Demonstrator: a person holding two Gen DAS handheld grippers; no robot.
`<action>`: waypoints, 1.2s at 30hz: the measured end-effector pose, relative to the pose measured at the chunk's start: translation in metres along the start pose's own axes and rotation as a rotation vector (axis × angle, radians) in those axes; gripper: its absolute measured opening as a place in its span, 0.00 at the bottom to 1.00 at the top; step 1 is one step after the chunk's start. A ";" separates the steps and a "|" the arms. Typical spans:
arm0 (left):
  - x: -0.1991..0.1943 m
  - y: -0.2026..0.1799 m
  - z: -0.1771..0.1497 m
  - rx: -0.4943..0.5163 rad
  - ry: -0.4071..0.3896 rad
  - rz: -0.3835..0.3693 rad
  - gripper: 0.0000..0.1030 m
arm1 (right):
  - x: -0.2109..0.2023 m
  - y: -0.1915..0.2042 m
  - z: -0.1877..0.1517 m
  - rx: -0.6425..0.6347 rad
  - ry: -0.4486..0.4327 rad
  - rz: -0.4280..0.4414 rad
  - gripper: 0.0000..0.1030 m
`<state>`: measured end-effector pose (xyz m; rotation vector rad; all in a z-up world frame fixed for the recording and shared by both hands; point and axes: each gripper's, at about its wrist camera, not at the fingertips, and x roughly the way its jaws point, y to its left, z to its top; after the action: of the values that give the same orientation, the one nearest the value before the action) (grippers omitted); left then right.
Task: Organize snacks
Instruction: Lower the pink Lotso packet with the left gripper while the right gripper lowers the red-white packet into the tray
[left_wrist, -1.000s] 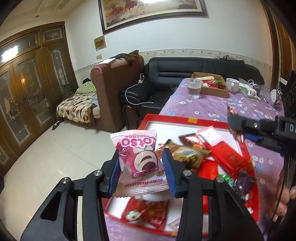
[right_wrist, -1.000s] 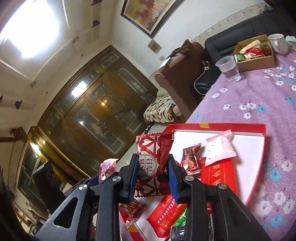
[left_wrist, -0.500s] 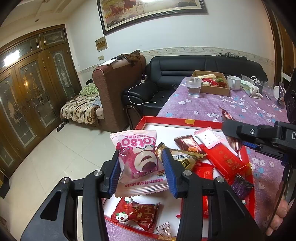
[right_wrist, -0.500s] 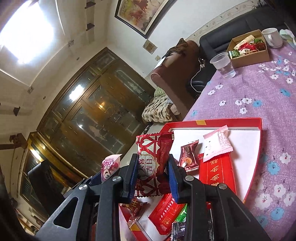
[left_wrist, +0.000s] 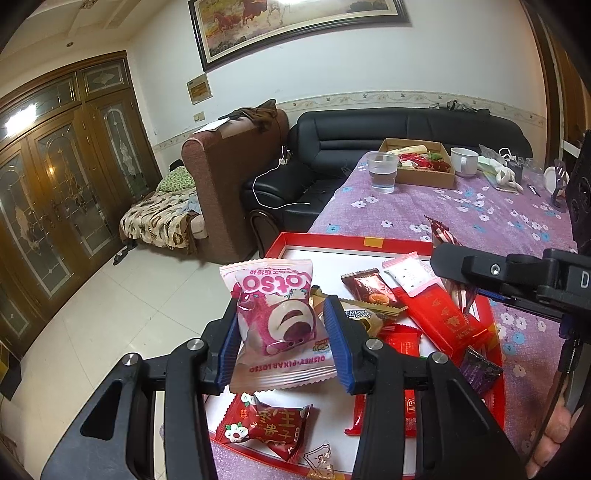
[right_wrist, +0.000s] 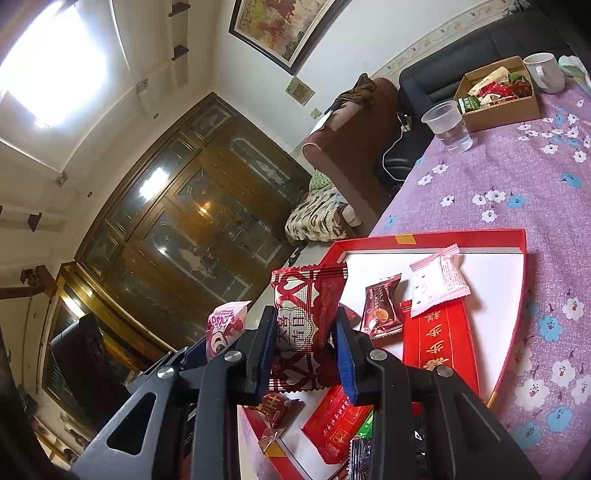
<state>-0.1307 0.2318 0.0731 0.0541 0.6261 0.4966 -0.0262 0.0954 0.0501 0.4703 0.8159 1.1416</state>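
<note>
My left gripper (left_wrist: 282, 328) is shut on a pink Lotso snack packet (left_wrist: 277, 317), held above the near left part of a red tray (left_wrist: 295, 238). My right gripper (right_wrist: 306, 332) is shut on a red and white patterned snack packet (right_wrist: 306, 325), held above the same tray (right_wrist: 517, 295). The right gripper also shows at the right of the left wrist view (left_wrist: 454, 266). The tray holds several wrapped snacks: a long red packet (right_wrist: 439, 343), a pale pink packet (right_wrist: 439, 280), a brown candy (right_wrist: 380, 306) and a red packet (left_wrist: 266, 424).
The tray lies on a purple flowered tablecloth (left_wrist: 461, 210). At the far end stand a plastic cup of water (left_wrist: 384, 171), a cardboard box of snacks (left_wrist: 421, 164) and a white mug (left_wrist: 464, 160). A black sofa (left_wrist: 369, 140) and a brown armchair (left_wrist: 229, 177) stand beyond the table.
Both grippers have pulled back and risen a little with their packets still held. More of the tray's near end and the red packet there now show.
</note>
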 end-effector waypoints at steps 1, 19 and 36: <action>0.000 0.000 0.000 0.000 0.000 0.000 0.41 | 0.000 0.000 0.000 0.002 0.001 0.002 0.30; 0.011 0.000 -0.002 0.002 0.022 0.001 0.41 | 0.002 0.001 -0.001 0.005 0.014 -0.009 0.30; 0.020 -0.004 -0.007 0.003 0.044 -0.002 0.41 | 0.004 0.004 -0.002 -0.003 0.021 -0.014 0.30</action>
<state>-0.1188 0.2373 0.0560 0.0457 0.6704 0.4963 -0.0299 0.1008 0.0502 0.4504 0.8350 1.1364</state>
